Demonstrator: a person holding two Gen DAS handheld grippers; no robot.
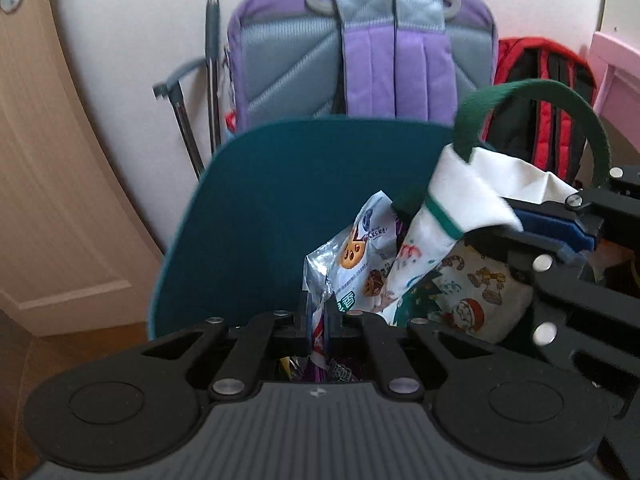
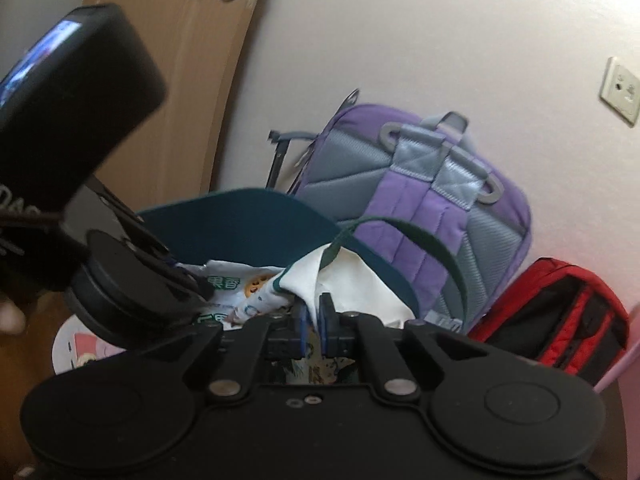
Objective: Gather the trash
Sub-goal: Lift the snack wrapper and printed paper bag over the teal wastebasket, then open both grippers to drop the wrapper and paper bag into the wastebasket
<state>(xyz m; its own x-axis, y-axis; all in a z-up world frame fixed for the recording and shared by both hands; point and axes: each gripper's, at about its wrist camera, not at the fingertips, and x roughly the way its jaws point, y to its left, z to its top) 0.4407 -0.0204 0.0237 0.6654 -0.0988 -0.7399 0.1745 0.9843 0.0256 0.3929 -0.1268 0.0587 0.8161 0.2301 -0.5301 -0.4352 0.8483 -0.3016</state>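
The left gripper [image 1: 316, 320] is clamped on a silvery snack wrapper [image 1: 352, 256] held over the teal bin [image 1: 256, 216]. The right gripper [image 2: 314, 316] pinches the white cloth edge of a printed tote bag [image 1: 472, 208] with a green strap [image 1: 560, 104], just beside the wrapper. Behind the bin, a purple backpack [image 1: 360, 40] and a red backpack [image 2: 560, 312] lean against the wall.

My left gripper [image 1: 316, 332] is over the teal round bin [image 1: 240, 220], and a shiny snack wrapper [image 1: 352, 256] sits between its fingers. My right gripper [image 2: 314, 320] is beside it, on the white cloth bag [image 2: 348, 280]. Behind the bin, a purple padded backpack [image 1: 360, 48] leans on the wall, with a red backpack [image 1: 548, 92] to its right.
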